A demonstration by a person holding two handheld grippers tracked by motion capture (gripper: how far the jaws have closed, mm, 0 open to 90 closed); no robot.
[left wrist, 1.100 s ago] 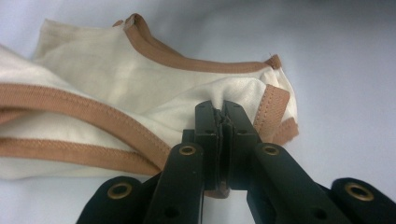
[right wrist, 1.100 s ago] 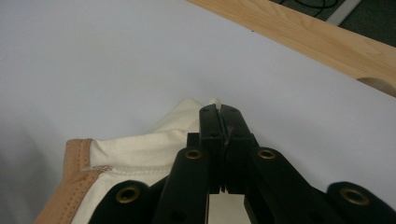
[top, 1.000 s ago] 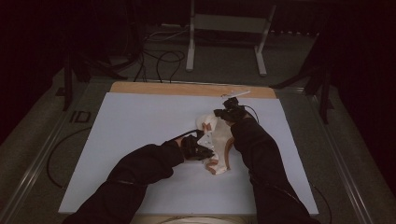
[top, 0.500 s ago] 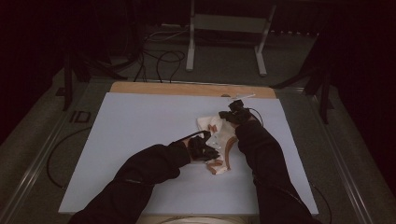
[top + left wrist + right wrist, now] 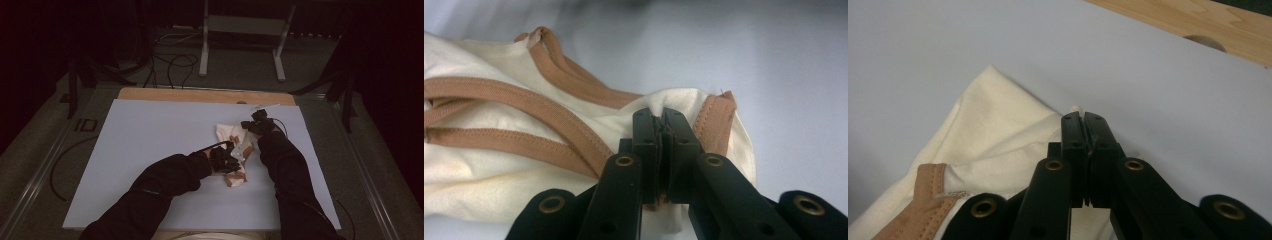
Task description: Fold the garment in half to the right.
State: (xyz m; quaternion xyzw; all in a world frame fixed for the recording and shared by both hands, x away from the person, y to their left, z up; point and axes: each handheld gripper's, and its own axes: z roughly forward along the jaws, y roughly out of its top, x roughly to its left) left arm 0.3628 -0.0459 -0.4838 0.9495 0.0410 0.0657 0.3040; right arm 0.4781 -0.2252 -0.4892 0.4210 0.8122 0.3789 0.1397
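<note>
1. While a person's dark-sleeved forearms reach in over the pale blue counter (image 5: 150, 150), the left claw (image 5: 231, 156) sits near the middle of the surface, its jaws clenched on a fold of the cream garment (image 5: 235, 150); in the left gripper view the left claw (image 5: 662, 125) pinches the cloth beside a tan trim band (image 5: 524, 102), with the rest of the garment (image 5: 499, 170) bunched to the left.
2. Between the two claws, the cream garment with tan edging lies crumpled on the counter, right of centre and toward the far side.
3. At the garment's far right end, the right claw (image 5: 252, 125) grips a cream corner; in the right gripper view the right claw (image 5: 1083, 122) is closed on a sliver of fabric, the garment (image 5: 993, 135) spreading out to the left on the counter (image 5: 1148, 75).
4. Beyond the blue surface runs a bare wooden strip (image 5: 200, 95), with cables (image 5: 175, 62) and a metal stand (image 5: 240, 30) on the floor behind it.
</note>
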